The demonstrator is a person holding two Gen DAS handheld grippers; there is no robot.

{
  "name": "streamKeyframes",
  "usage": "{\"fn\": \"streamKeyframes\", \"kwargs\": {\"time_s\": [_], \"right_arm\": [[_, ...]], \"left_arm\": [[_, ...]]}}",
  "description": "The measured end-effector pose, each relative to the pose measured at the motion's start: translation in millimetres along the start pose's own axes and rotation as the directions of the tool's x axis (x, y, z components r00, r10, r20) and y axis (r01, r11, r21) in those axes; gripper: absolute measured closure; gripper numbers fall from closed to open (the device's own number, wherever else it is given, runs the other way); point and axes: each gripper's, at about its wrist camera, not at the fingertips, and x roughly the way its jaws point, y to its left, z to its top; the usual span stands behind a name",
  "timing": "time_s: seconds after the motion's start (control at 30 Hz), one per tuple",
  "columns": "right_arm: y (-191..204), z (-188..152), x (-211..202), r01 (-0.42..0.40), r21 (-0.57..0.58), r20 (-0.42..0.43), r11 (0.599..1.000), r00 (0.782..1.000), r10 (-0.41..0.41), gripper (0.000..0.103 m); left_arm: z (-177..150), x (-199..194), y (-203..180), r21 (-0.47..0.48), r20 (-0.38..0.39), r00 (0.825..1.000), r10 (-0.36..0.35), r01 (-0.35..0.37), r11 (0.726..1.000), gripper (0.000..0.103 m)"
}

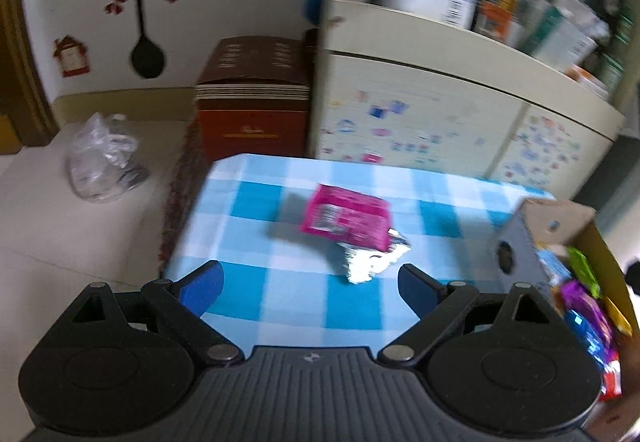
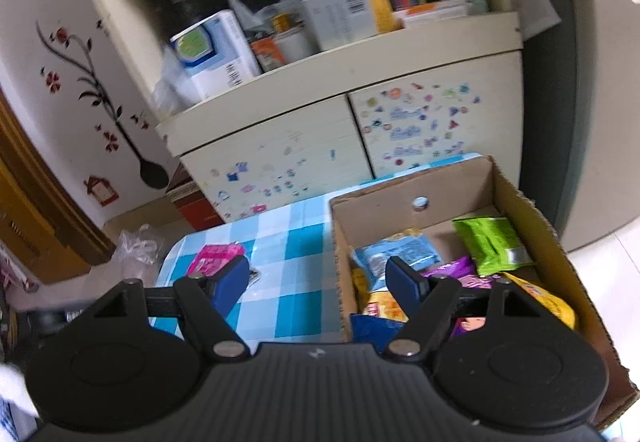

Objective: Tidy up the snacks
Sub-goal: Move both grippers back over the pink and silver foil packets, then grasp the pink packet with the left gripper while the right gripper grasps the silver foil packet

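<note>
A pink snack packet (image 1: 346, 218) with a silver foil end lies on the blue checked tablecloth (image 1: 280, 282), just ahead of my left gripper (image 1: 310, 282), which is open and holds nothing. The same pink packet (image 2: 214, 257) shows behind the left finger in the right wrist view. My right gripper (image 2: 318, 284) is open and empty; it hovers over the near left wall of the cardboard box (image 2: 416, 188). Several snack packs fill the box, among them a green one (image 2: 492, 244), a light blue one (image 2: 394, 252) and a yellow one (image 2: 548, 306).
A cream cabinet (image 2: 320, 146) with stickers on its doors stands behind the table, its shelf crowded with boxes. A brown box (image 1: 252, 102) and a clear plastic bag (image 1: 102, 158) sit on the floor to the left. The cardboard box (image 1: 548, 218) bounds the table's right side.
</note>
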Motion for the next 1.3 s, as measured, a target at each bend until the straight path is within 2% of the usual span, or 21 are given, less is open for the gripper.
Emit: {"fn": "streamKeyframes", "kwargs": {"time_s": [0.17, 0.53, 0.7, 0.93, 1.2, 1.27, 1.3], "right_arm": [[22, -8, 12, -0.018, -0.069, -0.034, 0.997, 0.999, 0.016, 0.027], [60, -35, 35, -0.061, -0.234, -0.12, 0.97, 0.992, 0.033, 0.027], [62, -39, 41, -0.057, -0.252, -0.139, 0.966, 0.99, 0.022, 0.027], [64, -44, 47, -0.056, -0.258, -0.157, 0.964, 0.988, 0.015, 0.027], [67, -50, 58, -0.054, -0.261, -0.187, 0.964, 0.982, 0.005, 0.027], [67, -51, 61, -0.057, -0.258, -0.195, 0.964, 0.981, 0.006, 0.027], [68, -52, 64, -0.058, -0.257, -0.198, 0.965, 0.98, 0.006, 0.027]], "left_arm": [[6, 16, 11, -0.033, 0.0, 1.0, 0.002, -0.002, 0.999, 0.006], [21, 68, -3, -0.003, -0.01, 0.999, -0.051, 0.051, 0.999, 0.006], [25, 93, -11, 0.008, -0.046, 0.995, -0.086, 0.086, 0.996, 0.006], [37, 116, -19, 0.034, -0.027, 0.997, -0.072, 0.073, 0.997, 0.006], [33, 141, -31, 0.085, -0.061, 0.994, -0.089, 0.094, 0.992, 0.006], [31, 141, -29, 0.078, -0.044, 0.995, -0.092, 0.096, 0.992, 0.008], [31, 141, -26, 0.06, -0.045, 0.993, -0.107, 0.109, 0.992, 0.013]]}}
